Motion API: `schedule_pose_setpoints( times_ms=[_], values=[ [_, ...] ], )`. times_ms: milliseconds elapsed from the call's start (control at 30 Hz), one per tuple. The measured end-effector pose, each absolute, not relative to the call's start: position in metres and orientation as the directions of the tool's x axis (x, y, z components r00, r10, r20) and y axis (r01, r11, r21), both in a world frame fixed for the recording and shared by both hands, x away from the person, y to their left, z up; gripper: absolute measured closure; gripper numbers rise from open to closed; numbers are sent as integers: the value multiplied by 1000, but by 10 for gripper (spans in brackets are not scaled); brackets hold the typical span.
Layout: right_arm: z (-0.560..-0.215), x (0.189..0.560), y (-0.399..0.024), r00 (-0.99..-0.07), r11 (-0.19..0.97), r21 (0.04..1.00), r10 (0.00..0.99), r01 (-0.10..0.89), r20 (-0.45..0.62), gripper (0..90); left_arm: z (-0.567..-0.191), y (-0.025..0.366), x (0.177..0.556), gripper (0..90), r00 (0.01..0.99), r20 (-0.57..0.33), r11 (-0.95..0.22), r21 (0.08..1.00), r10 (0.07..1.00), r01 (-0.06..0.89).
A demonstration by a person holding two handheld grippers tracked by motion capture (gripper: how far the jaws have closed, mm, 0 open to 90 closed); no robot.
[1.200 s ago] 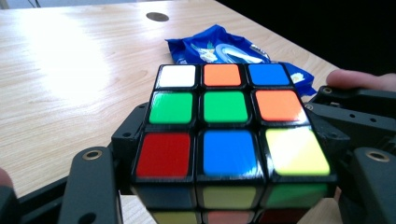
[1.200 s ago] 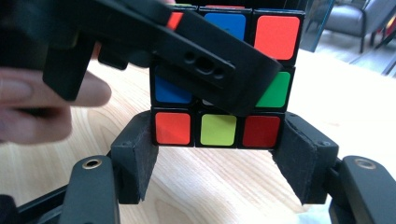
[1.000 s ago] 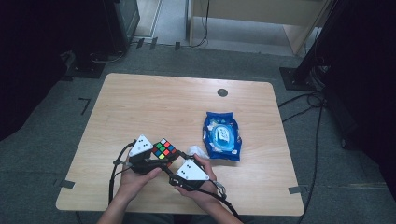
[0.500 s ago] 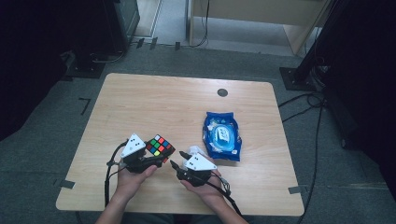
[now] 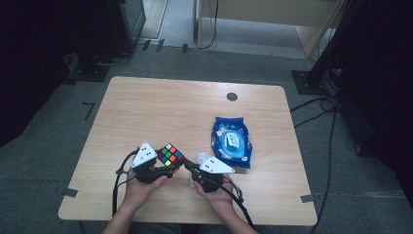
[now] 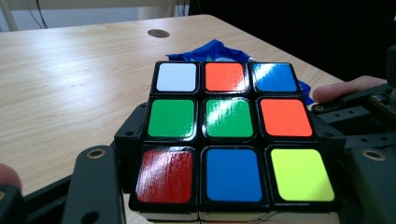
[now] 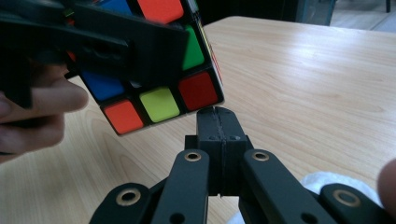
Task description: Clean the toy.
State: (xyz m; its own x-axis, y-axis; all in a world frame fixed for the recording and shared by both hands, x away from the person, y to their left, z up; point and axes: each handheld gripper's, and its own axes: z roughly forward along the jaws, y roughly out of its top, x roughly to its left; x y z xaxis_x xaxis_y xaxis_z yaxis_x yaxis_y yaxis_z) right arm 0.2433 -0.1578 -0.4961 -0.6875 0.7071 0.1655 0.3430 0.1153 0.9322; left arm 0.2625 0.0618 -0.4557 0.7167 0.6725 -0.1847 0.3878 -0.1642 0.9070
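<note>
A scrambled Rubik's cube [image 5: 169, 155] is held just above the table's near edge, with my left gripper [image 5: 167, 166] shut on its two sides. In the left gripper view the cube [image 6: 229, 140] sits between the black jaws, its top face showing white, orange, blue, green, red and yellow stickers. My right gripper [image 5: 187, 167] is to the cube's right, its tips close under the cube's lower corner. Its jaws have just been closing and now stand shut with nothing between them, as the right gripper [image 7: 218, 116] shows beneath the cube [image 7: 159, 93].
A blue pack of wipes [image 5: 232, 142] lies to the right of the hands. A crumpled white tissue [image 5: 200, 158] rests beside the right gripper. A small dark round cap [image 5: 232, 96] sits in the wooden table [image 5: 160, 112] near its far edge.
The right gripper's jaws have closed on nothing and that hand has drifted slightly to the right. The left gripper keeps the cube in the same place.
</note>
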Motion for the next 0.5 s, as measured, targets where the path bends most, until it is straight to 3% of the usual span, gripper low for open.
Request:
schedule_pose_setpoints(
  times_ms=[500],
  values=[
    [-492,242,-161,-682,94,940,713,327,165,900,-455,66,264,340,739,-205,-161,906,642,392]
  ],
)
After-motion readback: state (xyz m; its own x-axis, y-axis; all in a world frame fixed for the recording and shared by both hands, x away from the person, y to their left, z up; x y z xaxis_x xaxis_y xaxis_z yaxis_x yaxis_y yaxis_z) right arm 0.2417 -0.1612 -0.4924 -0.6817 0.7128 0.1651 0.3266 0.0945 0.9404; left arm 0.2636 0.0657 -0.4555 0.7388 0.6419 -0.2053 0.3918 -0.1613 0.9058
